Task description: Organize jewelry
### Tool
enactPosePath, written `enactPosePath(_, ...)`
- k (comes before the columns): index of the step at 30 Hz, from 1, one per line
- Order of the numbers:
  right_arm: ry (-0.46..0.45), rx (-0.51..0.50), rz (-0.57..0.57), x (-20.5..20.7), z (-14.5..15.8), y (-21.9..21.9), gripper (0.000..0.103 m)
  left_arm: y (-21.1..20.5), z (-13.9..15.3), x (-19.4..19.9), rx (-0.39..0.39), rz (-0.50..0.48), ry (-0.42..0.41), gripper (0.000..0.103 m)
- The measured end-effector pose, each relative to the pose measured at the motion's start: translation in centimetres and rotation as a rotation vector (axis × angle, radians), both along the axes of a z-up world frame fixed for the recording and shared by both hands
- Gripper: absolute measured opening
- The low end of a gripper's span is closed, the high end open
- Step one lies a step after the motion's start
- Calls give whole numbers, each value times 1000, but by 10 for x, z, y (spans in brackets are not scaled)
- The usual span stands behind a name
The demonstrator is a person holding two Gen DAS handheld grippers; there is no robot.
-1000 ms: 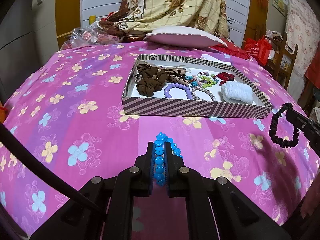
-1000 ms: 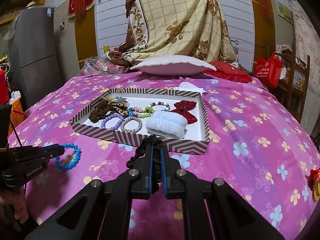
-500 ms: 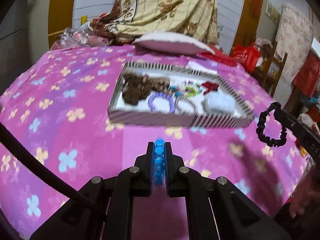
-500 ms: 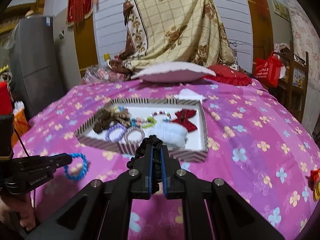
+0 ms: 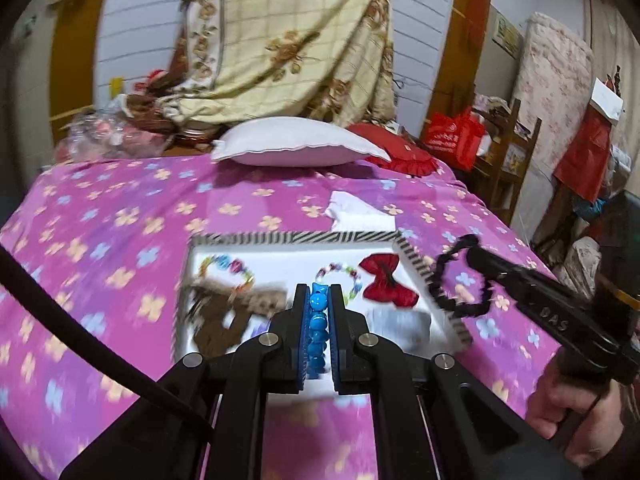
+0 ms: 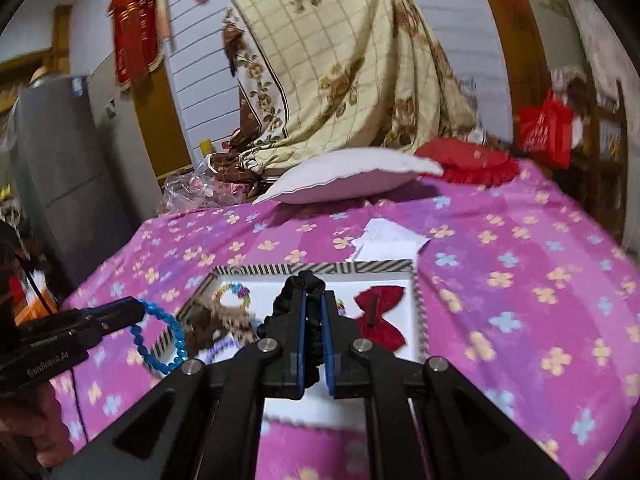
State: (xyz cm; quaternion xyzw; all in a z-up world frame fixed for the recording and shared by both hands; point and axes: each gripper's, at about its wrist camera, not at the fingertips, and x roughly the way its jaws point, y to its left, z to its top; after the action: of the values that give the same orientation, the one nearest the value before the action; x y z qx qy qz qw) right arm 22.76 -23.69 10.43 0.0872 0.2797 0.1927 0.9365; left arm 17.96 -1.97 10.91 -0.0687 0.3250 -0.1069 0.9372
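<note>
Over the pink flowered bedspread (image 5: 100, 240), going left to right: left gripper (image 5: 319, 300) was clamped on a blue bead bracelet (image 5: 318, 328), beads pinched in a line between the blue pads. In the right wrist view the rest of the loop hung free below the tips, likely gripped by one side so it drops clean. It hovered above the striped tray (image 5: 296, 237), which sat in the middle of the bed, probably the sorting spot.

Tray contents, left to right: brown leopard scrunchie (image 5: 218, 316), multicolour bead bracelet (image 5: 228, 266) behind it, a second pastel bead bracelet (image 5: 340, 272) partly hidden by the left fingers, red bow (image 5: 384, 280), white fluffy scrunchie (image 5: 400, 322) at the near right, blurred. Soft hair pieces and bead pieces looked mixed, not grouped by type.

Right gripper (image 6: 313, 312) was squeezed fully tight on a black scrunchie (image 6: 304, 284); fabric bunched above the tips and a fold trailed down between the pads. From the left wrist view its loop hung just outside the tray's right wall, not over the floor yet. A hand (image 5: 576, 404) held that tool's handle.

Judgement: both pieces in carry, neither released; open white floor near the tray's back centre looked like the easiest drop.
</note>
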Motion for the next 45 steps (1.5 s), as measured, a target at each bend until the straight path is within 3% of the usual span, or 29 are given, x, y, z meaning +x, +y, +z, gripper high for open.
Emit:
enactPosePath(9, 127, -17, 25, 78, -40, 19, 7, -23, -30, 110, 45, 8, 125, 21)
enactPosePath(14, 222, 52, 53, 103, -65, 22, 7, -27, -62, 137, 46, 32, 187, 21)
enactPosePath(19, 273, 31, 73, 112, -79, 38, 7, -18, -86, 152, 76, 79, 249, 21)
enactPosePath(25, 344, 47, 20, 124, -93, 32, 9, -11, -93, 151, 100, 95, 253, 21)
enactPosePath(30, 339, 67, -5, 123, -92, 22, 17, -6, -88, 147, 102, 110, 237, 34)
enactPosePath(33, 335, 66, -6, 121, -89, 18, 23, -2, -83, 144, 102, 125, 231, 35)
enactPosePath(39, 322, 57, -12, 111, -81, 8, 23, 6, -70, 125, 103, 141, 223, 37)
enactPosePath(42, 302, 59, -25, 91, -70, -5, 23, 10, -59, 106, 104, 158, 218, 43)
enactPosePath(45, 268, 49, -31, 56, -59, -20, 23, 14, -46, 81, 97, 175, 207, 56)
